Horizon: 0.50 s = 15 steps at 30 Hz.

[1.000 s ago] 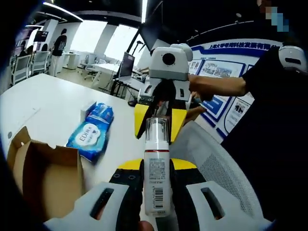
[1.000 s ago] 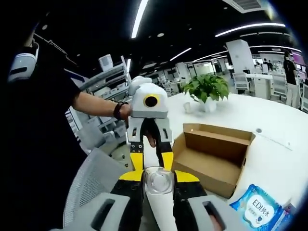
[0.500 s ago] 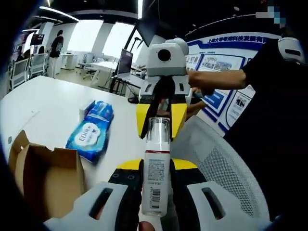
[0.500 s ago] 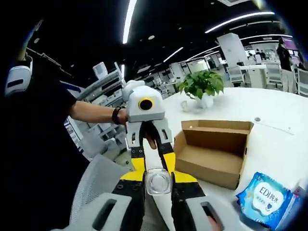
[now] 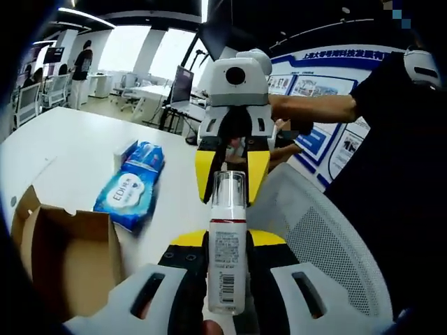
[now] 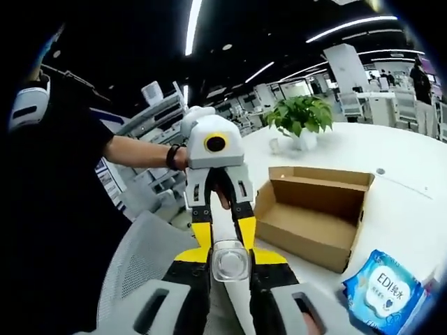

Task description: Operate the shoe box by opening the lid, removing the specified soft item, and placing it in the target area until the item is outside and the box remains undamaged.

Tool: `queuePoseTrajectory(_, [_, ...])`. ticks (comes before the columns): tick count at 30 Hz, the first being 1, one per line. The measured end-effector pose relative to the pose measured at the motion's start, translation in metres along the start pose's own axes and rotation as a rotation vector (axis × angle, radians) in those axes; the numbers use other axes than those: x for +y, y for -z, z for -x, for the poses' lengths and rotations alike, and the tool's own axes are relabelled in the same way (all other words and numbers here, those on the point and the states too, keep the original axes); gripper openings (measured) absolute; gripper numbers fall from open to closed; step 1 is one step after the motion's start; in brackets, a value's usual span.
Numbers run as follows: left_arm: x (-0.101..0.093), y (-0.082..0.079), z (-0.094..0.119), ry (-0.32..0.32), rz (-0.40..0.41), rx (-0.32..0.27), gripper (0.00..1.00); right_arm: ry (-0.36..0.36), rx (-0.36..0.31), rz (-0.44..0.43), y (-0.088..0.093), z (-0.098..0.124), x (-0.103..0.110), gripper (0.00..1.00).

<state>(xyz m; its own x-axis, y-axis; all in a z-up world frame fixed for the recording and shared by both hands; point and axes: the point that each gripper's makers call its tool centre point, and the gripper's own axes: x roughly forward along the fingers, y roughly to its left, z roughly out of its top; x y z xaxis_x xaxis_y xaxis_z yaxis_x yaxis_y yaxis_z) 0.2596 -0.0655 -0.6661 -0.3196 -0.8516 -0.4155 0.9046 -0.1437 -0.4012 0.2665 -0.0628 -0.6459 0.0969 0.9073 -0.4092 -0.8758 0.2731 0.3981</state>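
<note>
At nine o'clock in the left gripper view, the open cardboard box [image 5: 66, 255] sits on the white table [image 5: 56, 153]; its interior is partly cut off, apparently empty. Toward ten o'clock lies the blue wipes pack [image 5: 129, 188], outside the box. At centre, the left gripper [image 5: 227, 262] is clamped on a white bottle [image 5: 227, 244] with a clear cap. At twelve o'clock, the right gripper [image 5: 229, 178] has its yellow jaws around the cap; contact cannot be confirmed. A mesh chair [image 5: 321, 244] stands at four o'clock.
</note>
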Motion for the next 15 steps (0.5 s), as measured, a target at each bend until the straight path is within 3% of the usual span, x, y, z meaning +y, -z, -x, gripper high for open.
queuePoseTrajectory(15, [-0.0045,0.0011,-0.0051,0.009,-0.019,0.023,0.2,-0.024,0.032,0.02,0.0054,-0.0053,0.0036,0.17])
